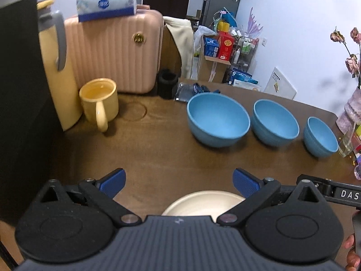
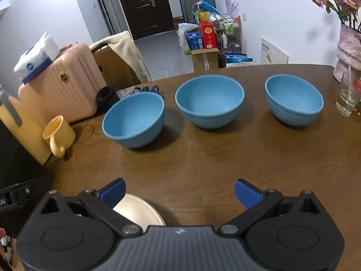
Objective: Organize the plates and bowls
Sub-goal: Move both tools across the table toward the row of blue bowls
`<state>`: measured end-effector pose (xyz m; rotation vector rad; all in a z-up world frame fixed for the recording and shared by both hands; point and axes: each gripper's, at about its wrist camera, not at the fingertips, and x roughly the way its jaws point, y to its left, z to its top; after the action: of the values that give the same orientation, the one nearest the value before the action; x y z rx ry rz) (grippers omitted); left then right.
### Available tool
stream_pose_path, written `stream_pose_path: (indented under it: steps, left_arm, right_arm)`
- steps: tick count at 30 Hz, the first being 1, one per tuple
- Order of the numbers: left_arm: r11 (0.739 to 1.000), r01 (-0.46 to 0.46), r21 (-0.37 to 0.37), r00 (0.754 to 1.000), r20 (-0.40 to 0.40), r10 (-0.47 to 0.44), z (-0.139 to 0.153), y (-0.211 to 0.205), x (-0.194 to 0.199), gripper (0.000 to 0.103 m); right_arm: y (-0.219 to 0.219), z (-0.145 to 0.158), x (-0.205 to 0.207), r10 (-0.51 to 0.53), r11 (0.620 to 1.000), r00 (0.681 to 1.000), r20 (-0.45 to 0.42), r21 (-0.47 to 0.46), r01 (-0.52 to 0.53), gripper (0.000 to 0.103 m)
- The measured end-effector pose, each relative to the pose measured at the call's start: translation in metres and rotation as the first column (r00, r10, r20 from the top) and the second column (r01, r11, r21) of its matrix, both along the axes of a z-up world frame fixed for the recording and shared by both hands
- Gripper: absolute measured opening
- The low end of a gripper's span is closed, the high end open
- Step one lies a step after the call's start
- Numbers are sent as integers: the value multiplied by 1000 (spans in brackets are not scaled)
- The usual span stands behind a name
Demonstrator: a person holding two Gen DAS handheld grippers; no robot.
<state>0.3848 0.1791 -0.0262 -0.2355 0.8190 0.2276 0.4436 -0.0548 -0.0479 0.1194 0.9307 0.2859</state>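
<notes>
Both the left gripper [image 1: 179, 184] and right gripper [image 2: 179, 194] are hovering spread wide, gripping nothing, above the near edge of the wooden table [image 2: 203, 162]. 3 blue bowls [image 2: 209, 101] are sitting in a row beyond the cream plate [image 1: 203, 203], which is lying just beneath the left gripper. A careless reach is risking tipping the round-bottomed bowls, or knocking the yellow mug [image 1: 99, 102] left of them.

A lived-in home: wooden dining table [image 2: 225, 158], pink suitcase [image 1: 115, 52], front door [image 2: 144, 4]
</notes>
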Motion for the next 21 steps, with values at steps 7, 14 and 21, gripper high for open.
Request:
stream_pose_path:
  steps: [7, 14, 21]
  left_arm:
    - [1000, 14, 11, 1000, -24, -14, 28, 9, 36, 103]
    - [999, 35, 38, 999, -31, -33, 53, 20, 78, 103]
    - [998, 36, 45, 996, -83, -33, 59, 38, 138, 103]
  right_arm:
    - [17, 27, 32, 15, 1000, 1000, -12, 7, -15, 103]
    - [42, 42, 72, 5, 1000, 999, -50, 19, -4, 103]
    - [68, 45, 117, -27, 1000, 994, -104, 0, 27, 103]
